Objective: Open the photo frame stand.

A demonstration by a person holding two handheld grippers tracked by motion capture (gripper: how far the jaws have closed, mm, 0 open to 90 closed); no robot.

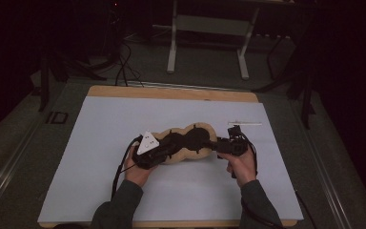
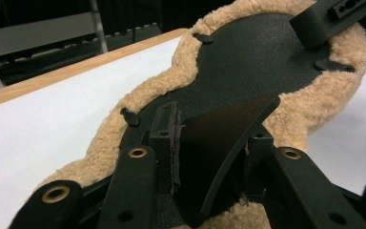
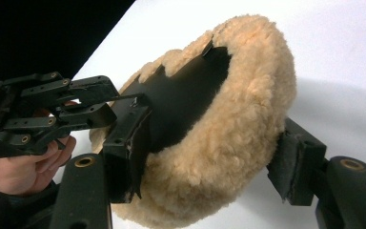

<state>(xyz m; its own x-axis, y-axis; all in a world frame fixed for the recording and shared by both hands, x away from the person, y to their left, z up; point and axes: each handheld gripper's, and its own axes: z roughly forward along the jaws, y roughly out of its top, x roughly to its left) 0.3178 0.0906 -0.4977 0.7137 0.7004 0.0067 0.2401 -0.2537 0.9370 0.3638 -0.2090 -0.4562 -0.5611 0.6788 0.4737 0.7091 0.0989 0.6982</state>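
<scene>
A tan fleece pad point(image 1: 177, 156) with a black, figure-eight top face lies across the middle of the white sheet point(image 1: 105, 143). My left gripper point(image 1: 164, 150) sits at its left end. In the left gripper view a curved black flap point(image 2: 219, 138) of the pad stands bowed between the jaws of my left gripper point(image 2: 209, 148), and both pads press on it. My right gripper point(image 1: 219, 145) is at the pad's right end. In the right gripper view my right gripper point(image 3: 209, 162) straddles the fleece rim point(image 3: 238, 119), one pad on each side, and that end is raised off the sheet.
The sheet covers a wooden tabletop point(image 1: 171, 92) whose far edge shows bare. A thin pale strip point(image 1: 245, 124) lies on the sheet beyond my right gripper. A white-legged stand point(image 1: 207, 28) is on the floor behind the table. Cables trail from both grippers toward the near edge.
</scene>
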